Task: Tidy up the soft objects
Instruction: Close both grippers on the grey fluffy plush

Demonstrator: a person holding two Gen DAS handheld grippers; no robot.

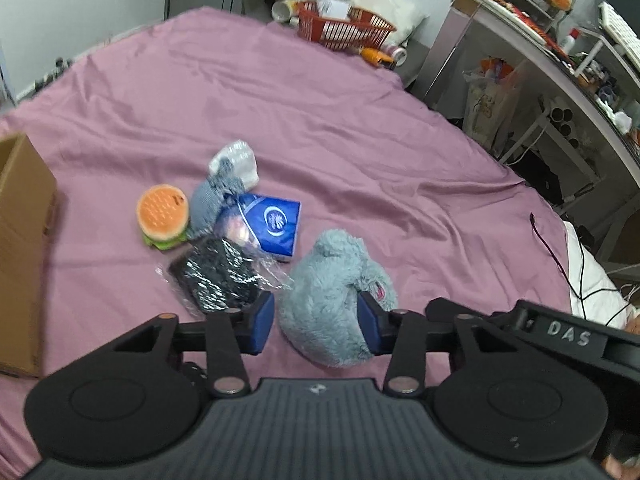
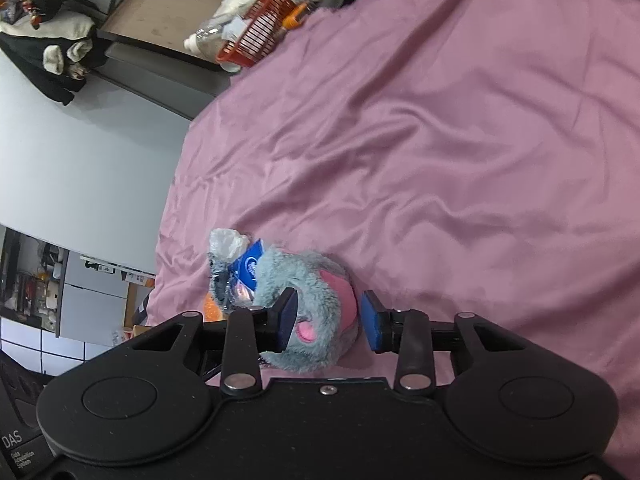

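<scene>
My left gripper (image 1: 316, 322) is spread wide apart. The fluffy gray plush toy (image 1: 334, 300) sits between its two blue pads (image 1: 262, 322) on the purple bed sheet (image 1: 360, 140). The pad on one side looks pressed into the fur, and the other pad has a little gap beside it, so the gripper is not squeezing the toy.

My right gripper (image 2: 330, 320) is spread apart too. The same plush toy (image 2: 316, 308) sits between its pads, with its pink parts facing me. One pad touches the fur, and the other pad is just beside the toy with some sheet showing between them.

Just past my left gripper, a little to its left, lies a black thing in a clear plastic bag (image 1: 224, 280). Past that lies a blue packet (image 1: 272, 222). A gray knitted soft thing (image 1: 212, 204) leans beside the packet, and a small crinkly clear bag (image 1: 236, 160) lies behind it. A plush burger (image 1: 162, 216) sits next to the gray knitted thing, farther to the left.

A brown cardboard box (image 1: 22, 248) stands far to the left of my left gripper, well apart from the pile.

A red basket (image 1: 344, 26) sits at the far edge of the bed, a long way ahead. A thin dark cable (image 1: 554, 256) lies on the sheet off to the right.
</scene>
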